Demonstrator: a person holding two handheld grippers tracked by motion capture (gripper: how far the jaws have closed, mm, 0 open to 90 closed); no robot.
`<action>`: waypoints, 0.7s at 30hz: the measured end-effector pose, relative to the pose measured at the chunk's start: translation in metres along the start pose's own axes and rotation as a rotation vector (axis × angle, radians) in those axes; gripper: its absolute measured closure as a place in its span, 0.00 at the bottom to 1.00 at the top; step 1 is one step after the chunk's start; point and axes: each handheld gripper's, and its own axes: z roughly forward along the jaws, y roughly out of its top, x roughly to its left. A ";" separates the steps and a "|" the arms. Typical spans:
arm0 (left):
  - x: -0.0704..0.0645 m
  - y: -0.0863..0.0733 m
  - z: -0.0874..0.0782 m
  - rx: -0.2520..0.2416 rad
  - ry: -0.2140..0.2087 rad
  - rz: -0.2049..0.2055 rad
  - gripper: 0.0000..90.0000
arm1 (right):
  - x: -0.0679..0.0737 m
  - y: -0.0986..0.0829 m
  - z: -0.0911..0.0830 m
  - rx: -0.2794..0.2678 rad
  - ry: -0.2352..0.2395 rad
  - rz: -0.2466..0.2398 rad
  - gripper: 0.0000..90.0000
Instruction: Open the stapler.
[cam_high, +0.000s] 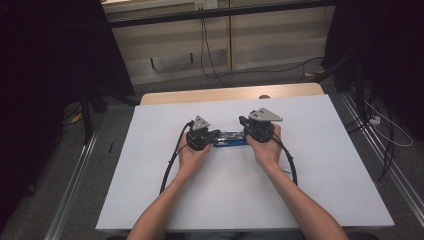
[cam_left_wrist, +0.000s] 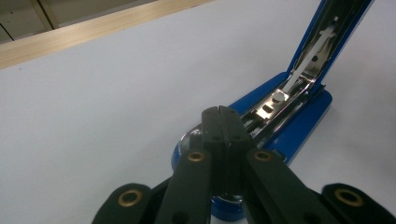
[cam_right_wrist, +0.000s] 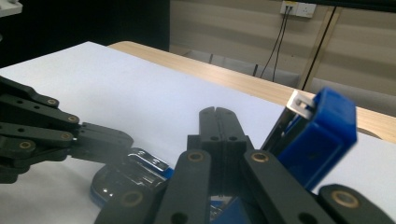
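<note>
Stapler (cam_high: 230, 139) at middle of table (cam_high: 325, 165), swung open: rear end pinned under left gripper (cam_left_wrist: 222, 110), jaws shut and empty; blue top (cam_right_wrist: 322, 135) propped up against right gripper (cam_right_wrist: 217, 111), jaws likewise shut, likely to bare channel (cam_left_wrist: 299, 88) for loading.

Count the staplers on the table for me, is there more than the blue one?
1. The blue stapler lies mid-table between the left gripper and the right gripper, its top arm swung open. Nothing else shows on the white table.

The stapler's (cam_left_wrist: 299, 112) raised top arm runs off the left gripper view's upper edge; the left tongs (cam_left_wrist: 222, 112) cover its hinge end.
</note>
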 end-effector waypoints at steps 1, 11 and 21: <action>0.000 0.000 0.000 0.000 0.003 0.002 1.00 | -0.002 0.000 -0.001 0.000 -0.008 -0.004 1.00; 0.000 -0.001 0.000 -0.003 0.000 -0.010 1.00 | -0.017 -0.004 -0.011 0.014 -0.033 0.003 1.00; 0.000 -0.001 0.000 -0.004 -0.002 0.000 1.00 | -0.023 -0.005 -0.017 0.027 -0.043 -0.010 1.00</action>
